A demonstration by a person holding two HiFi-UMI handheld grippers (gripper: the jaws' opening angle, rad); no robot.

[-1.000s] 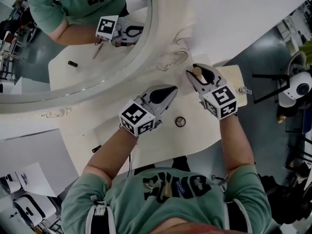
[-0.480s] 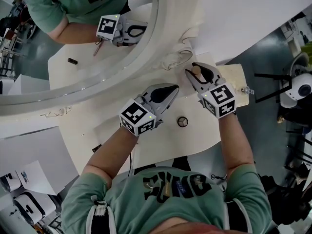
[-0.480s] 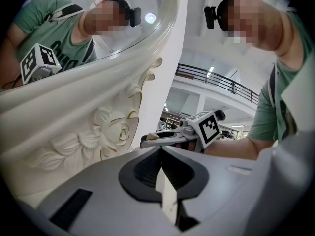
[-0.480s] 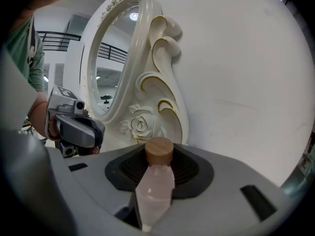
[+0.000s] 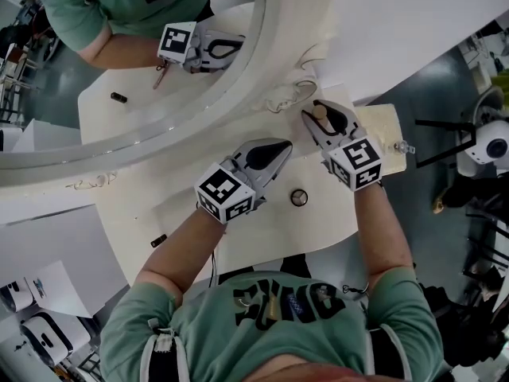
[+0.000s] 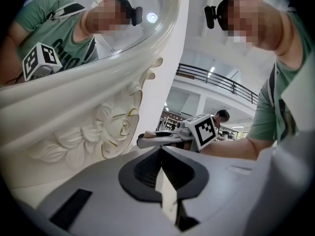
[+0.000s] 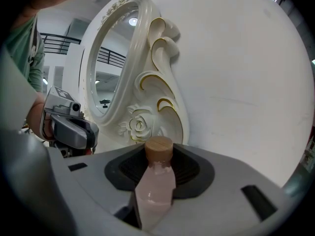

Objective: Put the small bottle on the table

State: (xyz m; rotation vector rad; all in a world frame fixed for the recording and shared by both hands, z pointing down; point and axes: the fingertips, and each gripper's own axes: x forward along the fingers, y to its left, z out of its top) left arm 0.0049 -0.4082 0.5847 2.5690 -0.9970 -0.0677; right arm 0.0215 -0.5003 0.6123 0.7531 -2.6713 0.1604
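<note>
The small bottle (image 7: 155, 183) is pale pink with a round wooden cap. My right gripper (image 7: 160, 156) is shut on it, with the neck and cap sticking out past the pads. In the head view the right gripper (image 5: 312, 111) holds the bottle (image 5: 320, 115) over the back of the cream table (image 5: 262, 229), close to the carved foot of the mirror frame (image 5: 282, 98). My left gripper (image 5: 280, 143) hovers over the table's middle, left of the right one. Its jaws are shut (image 6: 161, 154) with nothing between them.
A large oval mirror (image 5: 143, 94) in a white frame with gold-edged scrolls stands along the table's back and reflects the person and a gripper. A small round thing (image 5: 299, 197) lies between the grippers. A small dark piece (image 5: 158, 240) lies near the left edge, and a clear bit (image 5: 400, 146) lies at the right edge.
Both grippers keep their places and the bottle stays in the right one. Only the head view has drifted slightly.
</note>
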